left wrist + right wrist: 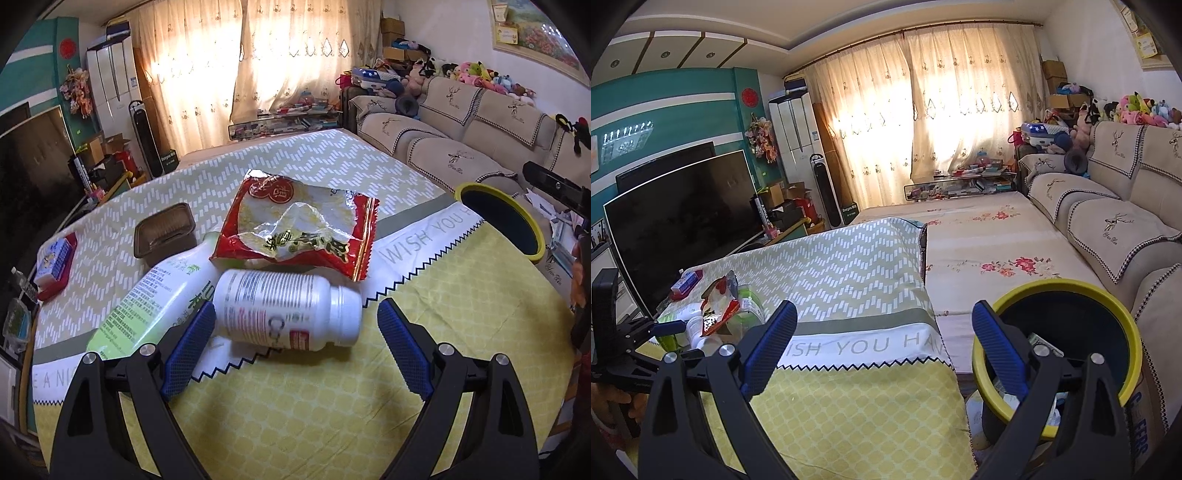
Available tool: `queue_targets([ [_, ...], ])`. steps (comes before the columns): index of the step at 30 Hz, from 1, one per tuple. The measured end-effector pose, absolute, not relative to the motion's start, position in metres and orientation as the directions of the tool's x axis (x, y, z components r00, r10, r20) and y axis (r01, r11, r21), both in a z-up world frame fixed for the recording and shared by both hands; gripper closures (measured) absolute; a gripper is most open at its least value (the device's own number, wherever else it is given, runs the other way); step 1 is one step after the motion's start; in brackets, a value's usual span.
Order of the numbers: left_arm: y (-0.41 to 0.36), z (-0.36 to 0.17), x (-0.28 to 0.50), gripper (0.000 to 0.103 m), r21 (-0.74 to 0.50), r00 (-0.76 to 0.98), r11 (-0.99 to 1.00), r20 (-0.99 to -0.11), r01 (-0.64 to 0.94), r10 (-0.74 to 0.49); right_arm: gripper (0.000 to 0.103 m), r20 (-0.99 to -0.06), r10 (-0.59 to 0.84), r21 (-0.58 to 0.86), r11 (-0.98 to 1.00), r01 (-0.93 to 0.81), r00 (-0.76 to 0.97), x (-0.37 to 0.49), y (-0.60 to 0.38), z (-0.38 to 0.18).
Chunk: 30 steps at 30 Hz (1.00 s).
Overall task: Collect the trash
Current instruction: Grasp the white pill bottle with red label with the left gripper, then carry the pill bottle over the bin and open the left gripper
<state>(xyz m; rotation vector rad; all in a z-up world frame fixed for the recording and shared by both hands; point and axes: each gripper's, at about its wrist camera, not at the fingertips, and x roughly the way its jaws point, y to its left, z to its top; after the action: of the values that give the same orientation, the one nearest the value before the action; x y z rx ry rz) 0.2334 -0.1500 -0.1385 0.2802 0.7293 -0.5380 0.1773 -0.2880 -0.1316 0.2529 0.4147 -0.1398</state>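
A white pill bottle (291,308) lies on its side on the yellow tablecloth (295,406). Behind it lie a crumpled red snack wrapper (295,225), a green-and-white bottle (155,295) and a brown plastic tub (164,230). My left gripper (295,336) is open, its blue pads either side of the pill bottle's near end, not closed on it. My right gripper (882,336) is open and empty at the table's right edge, next to a yellow-rimmed bin (1060,354) with some trash inside. The bin also shows in the left wrist view (502,221). The trash pile (716,314) and left gripper (670,326) show at the left.
A red-and-blue box (55,266) sits at the table's far left. A beige sofa (1108,229) with plush toys runs along the right. A floral-covered surface (990,251) lies beyond the table. A TV (683,221) stands at the left.
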Motion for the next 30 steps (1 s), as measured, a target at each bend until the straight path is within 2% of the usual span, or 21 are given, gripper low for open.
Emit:
queue_targets([
  [7,-0.147,-0.144,0.243,0.014,0.054,0.62,0.838,-0.7,0.543,-0.356,0.012,-0.421,-0.079,0.222,0.957,0.187,0.904,0.181,-0.289,-0.134],
  [16,-0.162,-0.148,0.249,0.011,0.106,0.605,0.8,-0.714,0.59,-0.351,0.012,-0.426,-0.071,0.226,0.957,0.182,0.902,0.183,-0.289,-0.136],
  [19,-0.163,-0.149,0.254,0.017,0.108,0.596,0.799,-0.726,0.591,-0.343,0.012,-0.426,-0.068,0.227,0.957,0.179,0.902,0.185,-0.289,-0.136],
  [30,-0.161,-0.132,0.225,0.018,0.083,0.583,0.784,-0.717,0.615,-0.382,0.012,-0.416,-0.059,0.233,0.958,0.169,0.908,0.176,-0.291,-0.133],
])
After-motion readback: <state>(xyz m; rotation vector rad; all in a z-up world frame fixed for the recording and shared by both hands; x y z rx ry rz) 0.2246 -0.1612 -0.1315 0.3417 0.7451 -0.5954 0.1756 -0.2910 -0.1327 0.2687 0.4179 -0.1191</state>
